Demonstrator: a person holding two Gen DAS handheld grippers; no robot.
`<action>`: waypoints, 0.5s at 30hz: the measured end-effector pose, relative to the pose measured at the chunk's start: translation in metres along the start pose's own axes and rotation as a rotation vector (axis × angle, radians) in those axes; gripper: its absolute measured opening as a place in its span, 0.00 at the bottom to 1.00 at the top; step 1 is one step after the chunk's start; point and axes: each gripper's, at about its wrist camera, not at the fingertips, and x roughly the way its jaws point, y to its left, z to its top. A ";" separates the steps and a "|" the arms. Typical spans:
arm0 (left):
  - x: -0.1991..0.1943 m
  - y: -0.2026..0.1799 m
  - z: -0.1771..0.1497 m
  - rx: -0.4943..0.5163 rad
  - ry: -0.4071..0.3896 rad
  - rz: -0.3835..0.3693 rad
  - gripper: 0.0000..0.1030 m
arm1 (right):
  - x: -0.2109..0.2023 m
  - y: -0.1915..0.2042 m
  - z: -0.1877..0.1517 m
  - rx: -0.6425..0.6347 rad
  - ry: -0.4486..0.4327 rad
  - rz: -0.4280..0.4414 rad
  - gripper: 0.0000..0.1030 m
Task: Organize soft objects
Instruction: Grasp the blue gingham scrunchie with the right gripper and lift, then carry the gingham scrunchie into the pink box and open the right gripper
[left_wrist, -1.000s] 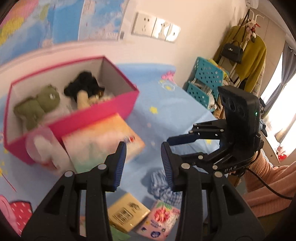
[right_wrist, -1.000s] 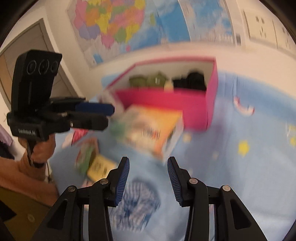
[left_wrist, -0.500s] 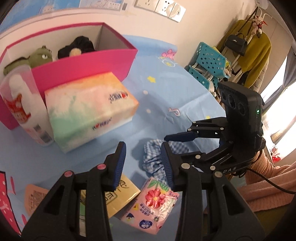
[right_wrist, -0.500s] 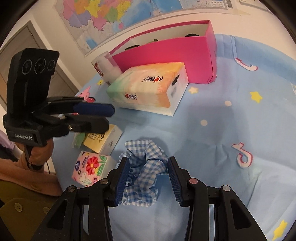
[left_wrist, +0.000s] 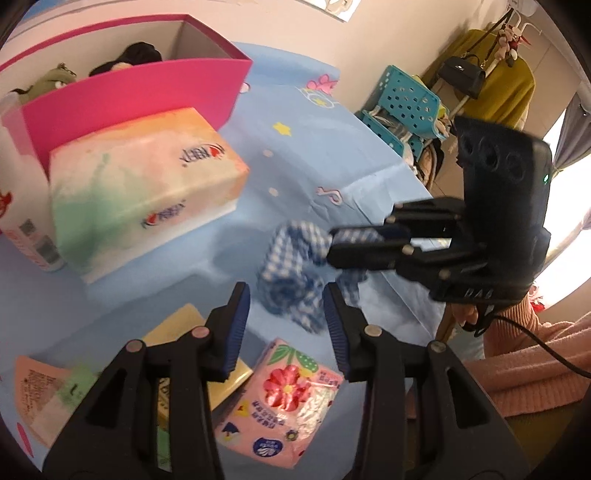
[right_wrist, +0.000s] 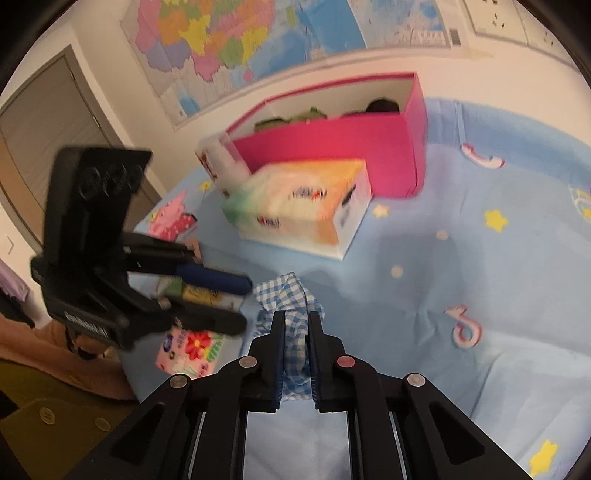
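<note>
Right gripper (right_wrist: 295, 347) clamps the crumpled blue-and-white checked cloth (right_wrist: 291, 295) on the light blue patterned tablecloth (right_wrist: 443, 295), near the pastel tissue box (right_wrist: 299, 206). Left gripper (left_wrist: 286, 314) hovers just beside it, jaws opening and empty.

one open pink cardboard box (left_wrist: 140, 92) is sitting on the blue cloth, holding two plush toys, one green (left_wrist: 51, 79) and one black (left_wrist: 136, 55). one large pastel tissue box (left_wrist: 140, 177) is lying beside it, with one blue checked fabric scrunchie (left_wrist: 291, 269) and three small tissue packs: pink floral (left_wrist: 284, 402), yellow (left_wrist: 184, 328), peach (left_wrist: 40, 384).
</note>
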 end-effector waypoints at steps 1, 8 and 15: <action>0.001 -0.001 0.000 0.002 0.002 -0.006 0.43 | -0.003 0.001 0.003 -0.005 -0.011 -0.004 0.10; 0.003 -0.003 0.007 -0.003 0.004 -0.053 0.43 | -0.017 0.006 0.016 -0.027 -0.064 0.002 0.10; -0.020 0.001 0.036 -0.016 -0.109 -0.039 0.40 | -0.031 0.016 0.052 -0.095 -0.152 -0.003 0.10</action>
